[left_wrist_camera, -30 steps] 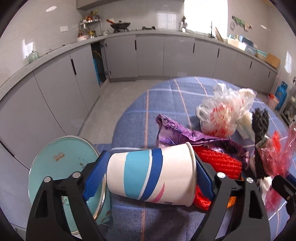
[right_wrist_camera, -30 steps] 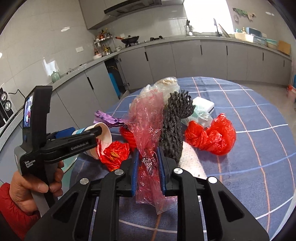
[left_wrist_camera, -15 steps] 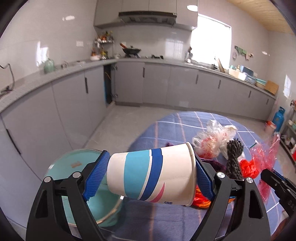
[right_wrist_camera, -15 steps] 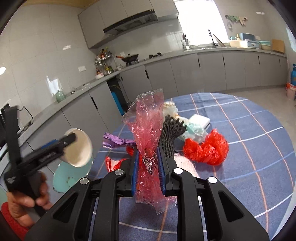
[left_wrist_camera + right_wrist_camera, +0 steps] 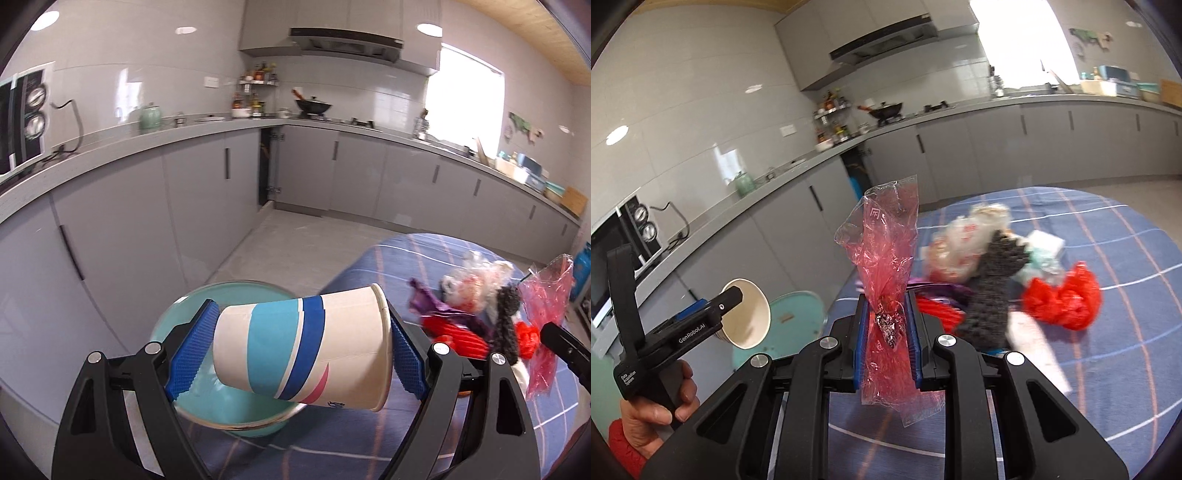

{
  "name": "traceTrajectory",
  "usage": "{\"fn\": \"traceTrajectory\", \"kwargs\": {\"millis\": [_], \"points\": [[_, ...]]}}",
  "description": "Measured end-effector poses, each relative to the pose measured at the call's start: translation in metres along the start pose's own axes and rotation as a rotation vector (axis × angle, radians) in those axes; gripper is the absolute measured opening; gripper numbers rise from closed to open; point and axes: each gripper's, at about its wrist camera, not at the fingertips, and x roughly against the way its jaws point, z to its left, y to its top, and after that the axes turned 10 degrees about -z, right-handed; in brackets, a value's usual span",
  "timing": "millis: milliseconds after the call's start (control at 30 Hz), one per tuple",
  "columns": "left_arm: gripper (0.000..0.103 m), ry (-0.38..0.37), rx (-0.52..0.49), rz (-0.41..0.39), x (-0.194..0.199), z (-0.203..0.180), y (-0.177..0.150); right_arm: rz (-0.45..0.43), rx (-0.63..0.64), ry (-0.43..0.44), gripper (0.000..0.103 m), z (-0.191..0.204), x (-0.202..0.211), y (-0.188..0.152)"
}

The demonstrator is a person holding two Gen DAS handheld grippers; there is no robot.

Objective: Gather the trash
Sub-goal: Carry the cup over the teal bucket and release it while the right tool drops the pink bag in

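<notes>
2 hand-held grippers hold trash above teal bin (image 5: 229, 413).

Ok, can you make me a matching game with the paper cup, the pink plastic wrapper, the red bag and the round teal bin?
Things:
1. white paper cup with blue stripes
2. crinkly pink plastic wrapper
3. crumpled red plastic bag
4. round teal bin

Places:
A. lying on the blue checked tablecloth
B. clamped sideways in the left gripper
C. beside the table, lower down
D. pinched upright in the right gripper

Pairs: 1-B, 2-D, 3-A, 4-C
</notes>
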Motion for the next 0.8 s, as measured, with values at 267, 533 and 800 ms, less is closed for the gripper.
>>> {"fn": "traceTrajectory", "kwargs": {"millis": [267,533,800], "points": [[0.084,0.161,0.009,-0.002,0.001,0.056,0.000,0.106,0.025,0.108,0.020,0.050,-0.045,-0.012],[0.084,0.228,0.016,0.028,-0.015,0.079,-0.004,0.184,-0.012,0.223,0.020,0.100,-0.096,-0.014],[0.084,0.257,-0.006,0.101,-0.044,0.091,-0.022,0.305,-0.071,0.229,0.020,0.119,-0.158,-0.033]]}}
